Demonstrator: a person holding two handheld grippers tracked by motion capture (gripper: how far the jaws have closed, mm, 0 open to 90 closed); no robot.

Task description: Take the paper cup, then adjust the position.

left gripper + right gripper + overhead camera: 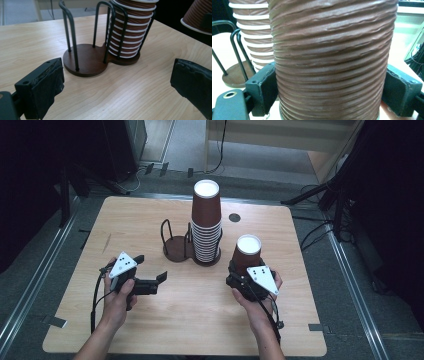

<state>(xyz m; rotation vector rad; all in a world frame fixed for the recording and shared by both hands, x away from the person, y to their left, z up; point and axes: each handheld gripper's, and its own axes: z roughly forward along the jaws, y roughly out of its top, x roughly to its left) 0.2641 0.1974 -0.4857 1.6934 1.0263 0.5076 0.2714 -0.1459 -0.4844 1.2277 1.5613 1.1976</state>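
Right gripper clamps a single cup, upside down, ribbed brown paper wall with a white base on top; jaws press both sides of it, near right of the table, pale wood grain. Left gripper sits near left, jaws wide apart with nothing between them. Holder at centre: two round dark wood bases joined, thin black wire uprights. Its right bay holds a tall stack of inverted cups with white rims; left bay empty.

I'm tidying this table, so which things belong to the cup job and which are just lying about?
In the job:
- brown cup clamped in the right tool
- stack of cups
- wire cup holder
- left tool, open

Lying about:
- round dark mark on the table
- floor cables
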